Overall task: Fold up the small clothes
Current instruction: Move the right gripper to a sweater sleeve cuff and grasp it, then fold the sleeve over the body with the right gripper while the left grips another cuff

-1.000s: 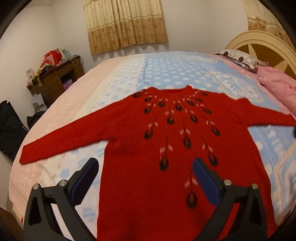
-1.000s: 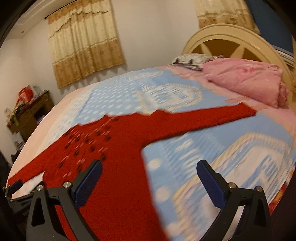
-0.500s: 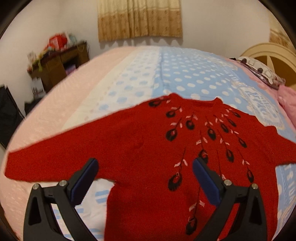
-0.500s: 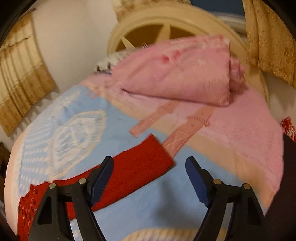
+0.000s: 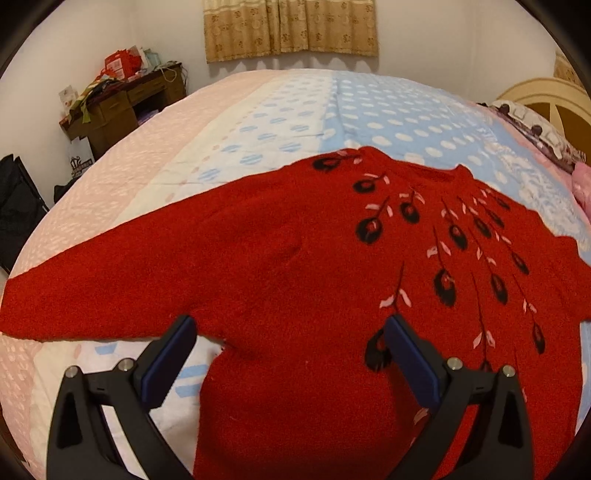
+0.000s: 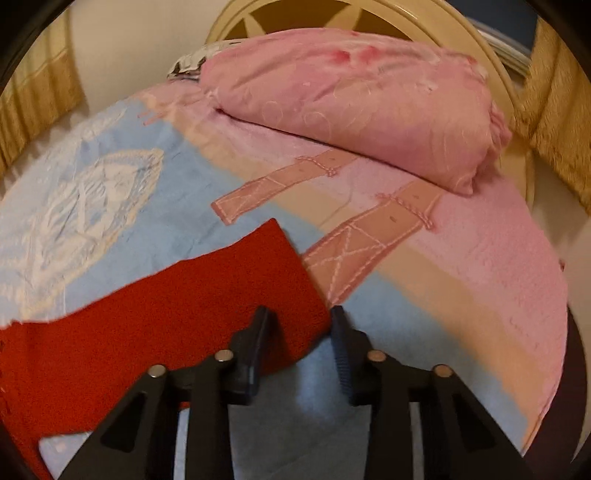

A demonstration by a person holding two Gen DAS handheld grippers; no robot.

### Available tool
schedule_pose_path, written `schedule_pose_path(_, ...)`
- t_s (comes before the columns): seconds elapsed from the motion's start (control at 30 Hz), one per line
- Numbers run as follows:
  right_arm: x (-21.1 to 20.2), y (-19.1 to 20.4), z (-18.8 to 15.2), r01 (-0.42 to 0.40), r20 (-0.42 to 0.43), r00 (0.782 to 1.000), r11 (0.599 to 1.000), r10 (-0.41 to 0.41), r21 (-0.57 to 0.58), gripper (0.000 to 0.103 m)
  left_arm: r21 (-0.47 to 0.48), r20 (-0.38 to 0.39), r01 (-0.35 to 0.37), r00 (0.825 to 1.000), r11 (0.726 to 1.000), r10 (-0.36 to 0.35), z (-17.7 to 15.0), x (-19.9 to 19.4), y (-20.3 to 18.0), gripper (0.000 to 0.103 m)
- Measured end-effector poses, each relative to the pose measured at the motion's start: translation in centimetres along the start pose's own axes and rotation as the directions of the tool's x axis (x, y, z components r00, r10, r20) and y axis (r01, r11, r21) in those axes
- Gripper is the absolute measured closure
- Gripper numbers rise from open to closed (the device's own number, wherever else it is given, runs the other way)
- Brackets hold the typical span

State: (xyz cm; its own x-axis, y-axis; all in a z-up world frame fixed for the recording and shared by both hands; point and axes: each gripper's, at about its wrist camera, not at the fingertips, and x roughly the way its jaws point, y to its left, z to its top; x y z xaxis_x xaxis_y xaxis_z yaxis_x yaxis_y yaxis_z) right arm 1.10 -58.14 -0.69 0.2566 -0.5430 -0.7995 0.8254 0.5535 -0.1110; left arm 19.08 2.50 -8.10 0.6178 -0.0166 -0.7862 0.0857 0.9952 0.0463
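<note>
The sweater point(image 5: 314, 280) lies flat and face up on the bed point(image 5: 295, 110), both sleeves spread straight out to the sides, a layout that suits folding the sleeves in across the body first. The right gripper point(image 6: 301, 332) is at the cuff of the right sleeve point(image 6: 207, 295); its jaws have just been closing and now stand narrow, with the near corner of the cuff between them. Whether the pads already pinch the knit cannot be told from this view, though the left pad sits on the red cloth and the right pad stands at the cuff's edge. The left gripper point(image 5: 291, 354) hangs with its jaws wide over the underarm, where the left sleeve point(image 5: 92, 295) meets the body, holding nothing; I judge it is placed to pin or take the cloth there while the other sleeve comes over. The cuff end lies on open blue cover with bare bed on all sides, so lifting it inward looks unobstructed. The pink pillow point(image 6: 362, 99) and headboard point(image 6: 388, 22) lie well beyond the cuff, away from the fold path. Past the neckline there is broad free bed, and the left cuff nears the bed's edge.
</note>
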Motion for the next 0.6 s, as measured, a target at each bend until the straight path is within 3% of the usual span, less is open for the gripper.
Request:
schedule_pose_path(0.13, -1.2, 0.4, 0.4, 0.004, -0.006, 1.0, 1.0, -0.004, 0.002, 0.089, 0.027, 0.034, -0.019, 0.999, 0.999, 0.018, 0.2, -1.0, 0.4, 0.0)
schedule_pose_path(0.33, -8.4, 5.2, 1.3, -0.103, 0.121, 0.987, 0.993, 0.11, -0.06, 0.09, -0.006, 0.089, -0.013, 0.996, 1.0, 0.013, 0.7, -2.8, 2.8, 0.0)
schedule_pose_path(0.43, -13.1, 10.7, 1.3, -0.205, 0.149, 0.962, 0.964, 0.231, -0.171, 0.09, -0.037, 0.097, -0.001, 0.995, 0.999, 0.005, 0.9, -3.2, 4.0, 0.0)
schedule_pose_path(0.6, -19.7, 22.3, -0.9, -0.404, 0.111, 0.877, 0.844, 0.467, -0.351, 0.09, -0.087, 0.112, -0.005, 0.994, 0.996, 0.015, 0.9, -3.9, 6.2, 0.0)
